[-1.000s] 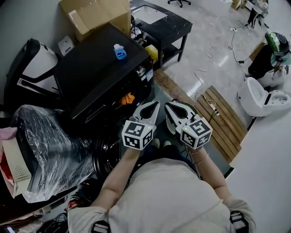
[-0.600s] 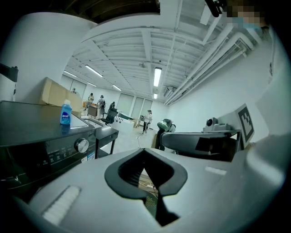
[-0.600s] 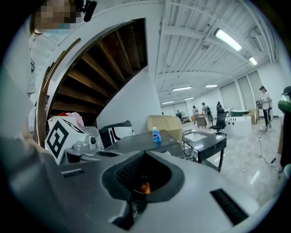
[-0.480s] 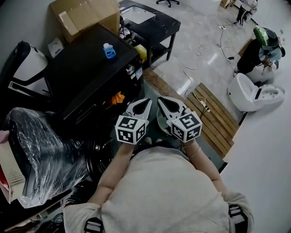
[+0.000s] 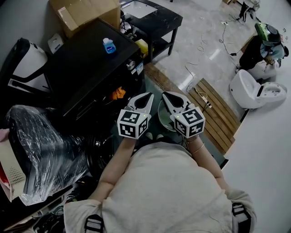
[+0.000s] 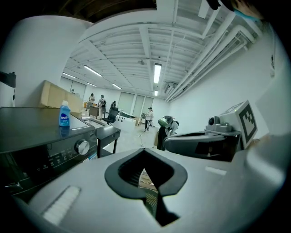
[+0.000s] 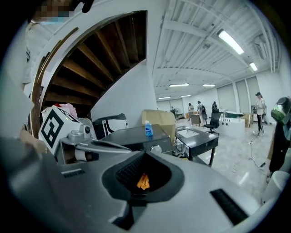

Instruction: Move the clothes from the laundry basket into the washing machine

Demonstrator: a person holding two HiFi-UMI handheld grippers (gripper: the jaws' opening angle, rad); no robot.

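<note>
The black washing machine [image 5: 86,68] stands at the upper left of the head view, with a blue bottle [image 5: 108,45] on its top. An orange cloth [image 5: 119,93] shows at the machine's front. My left gripper [image 5: 146,97] and right gripper [image 5: 167,96] are held side by side just in front of it, both shut and empty. A round grey-green container [image 5: 162,120] lies on the floor below them, mostly hidden. Past the shut tips of the right gripper [image 7: 144,154], the right gripper view shows the orange cloth [image 7: 143,181]. The left gripper [image 6: 144,152] has the machine [image 6: 41,141] at its left.
A cardboard box [image 5: 86,13] and a black table [image 5: 154,22] stand behind the machine. A plastic-wrapped bundle [image 5: 41,145] lies at the left. A wooden slatted board [image 5: 218,113], a floor cable [image 5: 200,68] and a white appliance [image 5: 254,91] are at the right.
Both grippers stay shut and side by side before the machine. The right one has tilted and shifted slightly. The head view itself has moved a little.
</note>
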